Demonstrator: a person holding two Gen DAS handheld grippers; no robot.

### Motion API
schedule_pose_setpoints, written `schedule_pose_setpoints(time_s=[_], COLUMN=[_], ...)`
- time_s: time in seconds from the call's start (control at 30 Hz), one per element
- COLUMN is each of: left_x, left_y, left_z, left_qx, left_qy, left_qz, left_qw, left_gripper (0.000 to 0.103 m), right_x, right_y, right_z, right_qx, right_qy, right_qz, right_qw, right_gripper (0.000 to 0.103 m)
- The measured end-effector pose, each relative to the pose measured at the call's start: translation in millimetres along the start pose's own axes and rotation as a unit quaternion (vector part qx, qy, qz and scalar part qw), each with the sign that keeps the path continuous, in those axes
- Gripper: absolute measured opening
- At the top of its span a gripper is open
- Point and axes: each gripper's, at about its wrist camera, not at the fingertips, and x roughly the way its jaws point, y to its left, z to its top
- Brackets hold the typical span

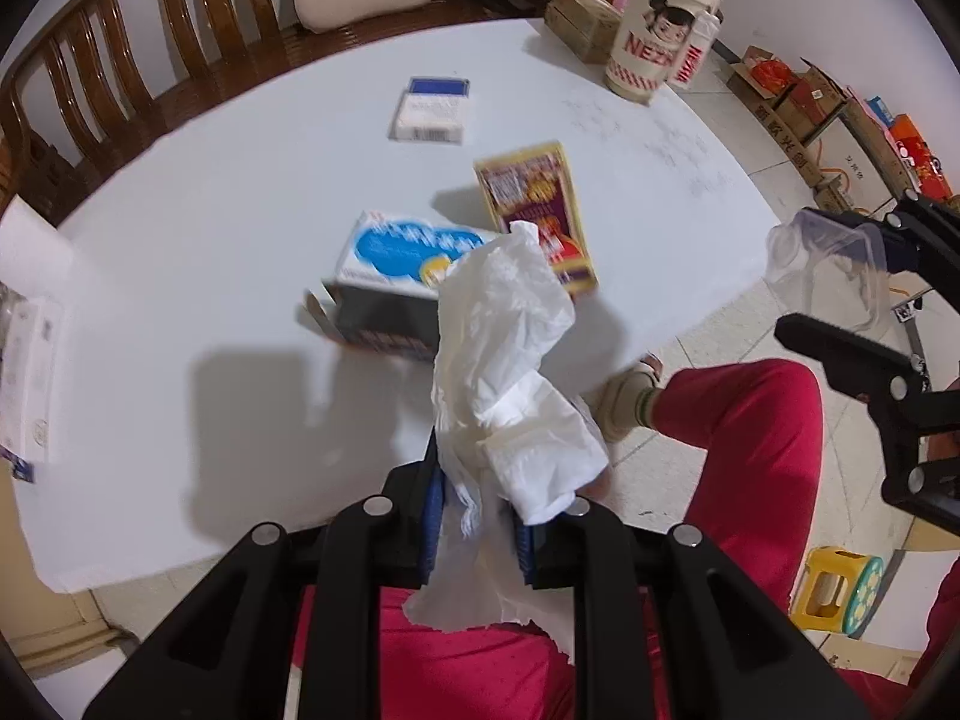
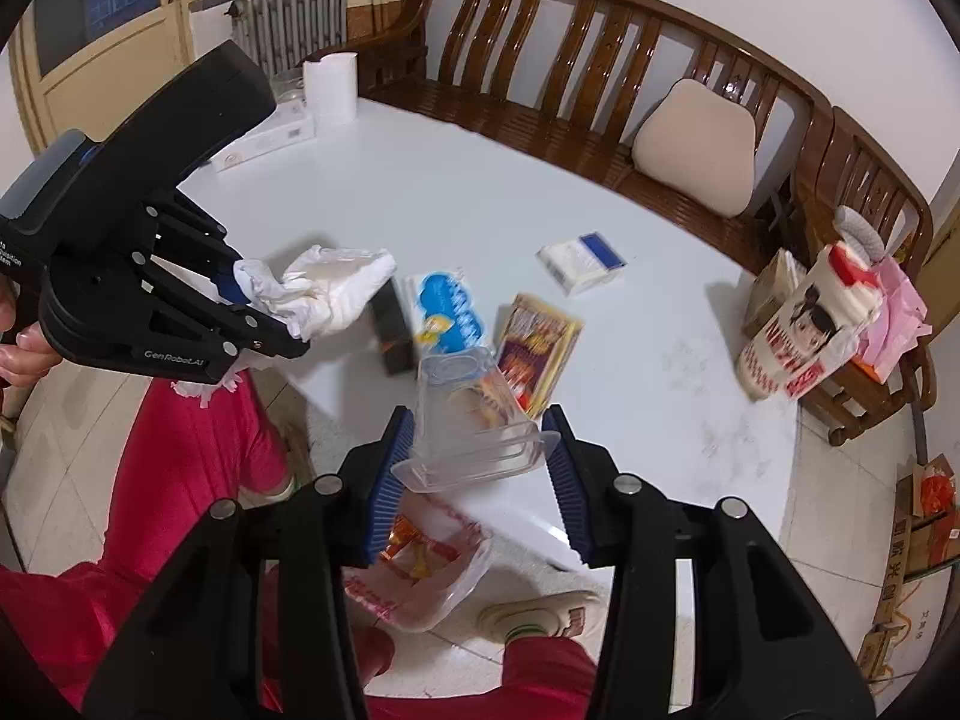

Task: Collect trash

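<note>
Seeing surface: white table (image 2: 600,228), wooden bench (image 2: 600,18) behind, tiled floor.
Our left gripper (image 1: 474,516): clamped tight on crumpled tissue (image 1: 510,348).
Our right gripper (image 2: 480,480): pinching clear plastic cup (image 2: 474,426).
Count: three boxes on table, one printed cup (image 2: 798,336).

Boxes (image 1: 414,264) on table (image 1: 210,228) before bench (image 1: 150,36)

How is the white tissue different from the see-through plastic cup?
The tissue is white, soft and crumpled; the plastic cup is clear and keeps a stiff shape, so the boxes show through it. The tissue is pinched in the left gripper, whose blue pads sit close together; the cup sits between the right gripper pads, which stand wider apart. Both are held up off the white table.
</note>
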Motion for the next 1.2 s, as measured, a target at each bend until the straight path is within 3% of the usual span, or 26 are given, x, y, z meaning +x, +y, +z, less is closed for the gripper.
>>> schedule_pose_setpoints(time_s=[0.53,0.7,1.2], left_x=[51.3,75.0,157.4], left_y=[-27.9,-34.2,-39.9], left_z=[-60.9,-71.4,-97.8], left_qx=[0.003,0.012,0.005], left_qy=[0.004,0.015,0.077], left_qz=[-0.002,0.002,-0.037], left_qw=[1.0000,0.9998,0.9964], left_gripper=[0.020,0.020,0.020], right_x=[28.9,44.1,108.9], right_y=[45.6,54.1,61.9], right_z=[-70.0,-87.2,-135.1], right_qx=[0.003,0.005,0.037], right_qy=[0.031,0.041,0.092], right_qz=[0.020,0.024,0.043], right_qw=[0.999,0.999,0.994], right_gripper=[0.044,0.044,0.044])
